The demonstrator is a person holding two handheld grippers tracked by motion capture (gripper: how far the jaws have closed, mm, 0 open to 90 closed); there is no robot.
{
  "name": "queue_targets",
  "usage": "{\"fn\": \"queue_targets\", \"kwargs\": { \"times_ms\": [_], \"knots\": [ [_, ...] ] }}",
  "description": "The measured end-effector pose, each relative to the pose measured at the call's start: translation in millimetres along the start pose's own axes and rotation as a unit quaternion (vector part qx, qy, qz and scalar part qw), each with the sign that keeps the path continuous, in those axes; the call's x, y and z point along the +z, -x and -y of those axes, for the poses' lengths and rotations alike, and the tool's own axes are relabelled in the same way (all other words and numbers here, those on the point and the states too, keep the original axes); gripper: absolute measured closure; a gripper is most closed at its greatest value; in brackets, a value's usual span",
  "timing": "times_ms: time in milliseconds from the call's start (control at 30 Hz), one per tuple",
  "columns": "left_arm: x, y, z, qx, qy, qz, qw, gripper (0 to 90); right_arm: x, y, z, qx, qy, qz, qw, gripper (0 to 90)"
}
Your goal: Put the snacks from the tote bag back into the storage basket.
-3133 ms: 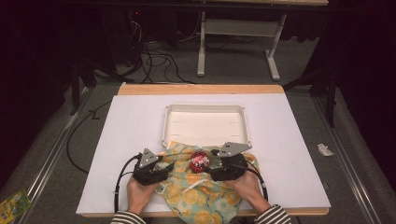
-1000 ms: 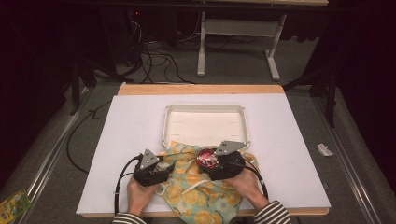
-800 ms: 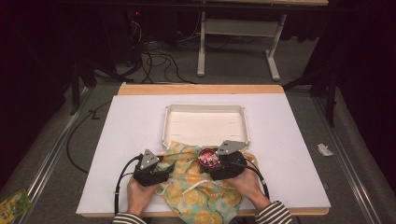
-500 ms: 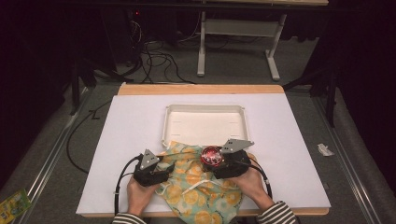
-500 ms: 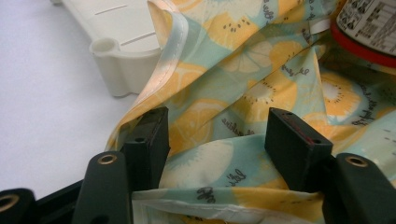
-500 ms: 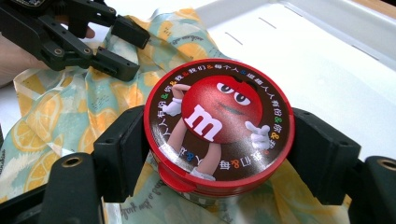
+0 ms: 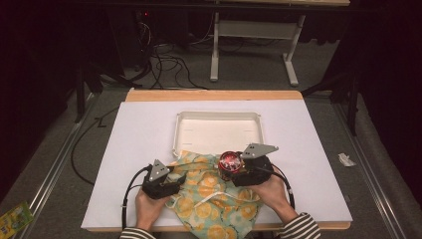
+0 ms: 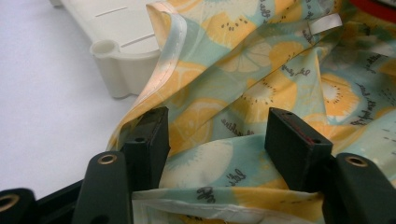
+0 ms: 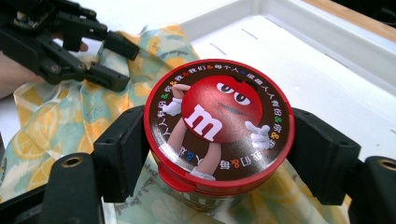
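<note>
The candy tub (image 9: 218, 128) sits clamped between the right gripper's (image 9: 218, 154) jaws.

White "m" on tub lid (image 9: 218, 122)

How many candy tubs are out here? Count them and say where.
1: the candy tub, red lid up, sits clamped in the right gripper above the fruit-print bag. The bag could hide more.

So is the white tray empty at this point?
Empty: the white tray holds nothing; the candy tub sits clamped in the right gripper at its near edge.
</note>
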State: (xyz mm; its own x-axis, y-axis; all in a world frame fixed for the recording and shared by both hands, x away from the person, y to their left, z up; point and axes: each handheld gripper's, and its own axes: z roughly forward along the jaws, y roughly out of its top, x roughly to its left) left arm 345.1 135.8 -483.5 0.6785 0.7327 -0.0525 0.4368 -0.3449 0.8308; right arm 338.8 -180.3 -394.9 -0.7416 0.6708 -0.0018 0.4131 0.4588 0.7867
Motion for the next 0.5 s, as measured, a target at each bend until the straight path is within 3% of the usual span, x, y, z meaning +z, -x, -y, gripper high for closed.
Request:
{"fn": "queue_targets", "kwargs": {
  "times_ms": [500],
  "knots": [
    [-0.1,0.5,0.1,0.002,0.001,-0.001,1.0,40.5,-10.3,8.4,-13.8,0.004,0.002,0.02,0.9998,26.2]
  ]
}}
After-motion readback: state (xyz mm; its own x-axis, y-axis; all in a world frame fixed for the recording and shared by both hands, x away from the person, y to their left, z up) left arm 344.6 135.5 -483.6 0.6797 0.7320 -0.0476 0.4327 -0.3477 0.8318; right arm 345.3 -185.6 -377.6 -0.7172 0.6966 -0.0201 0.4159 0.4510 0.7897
